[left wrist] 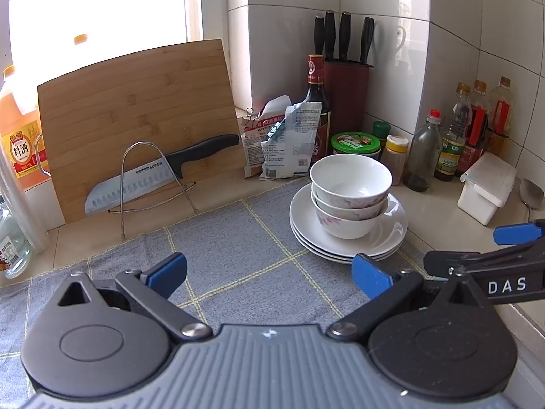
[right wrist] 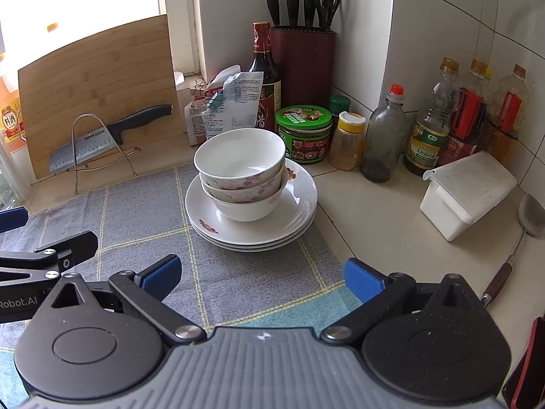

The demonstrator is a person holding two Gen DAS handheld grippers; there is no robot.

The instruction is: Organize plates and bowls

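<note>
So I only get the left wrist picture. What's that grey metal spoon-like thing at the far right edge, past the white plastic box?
Observer: It's a metal spatula. The right wrist view shows its long shaft ending in a dark wooden handle, lying flat on the counter.
Visitor: The stacked white plates look plain to me. Are they?
Observer: No. The top plate has a red flower print on its near rim, a side your view doesn't show.
Visitor: Is the other tool holding anything?
Observer: No. The right gripper is open and empty, short of the plates.
</note>
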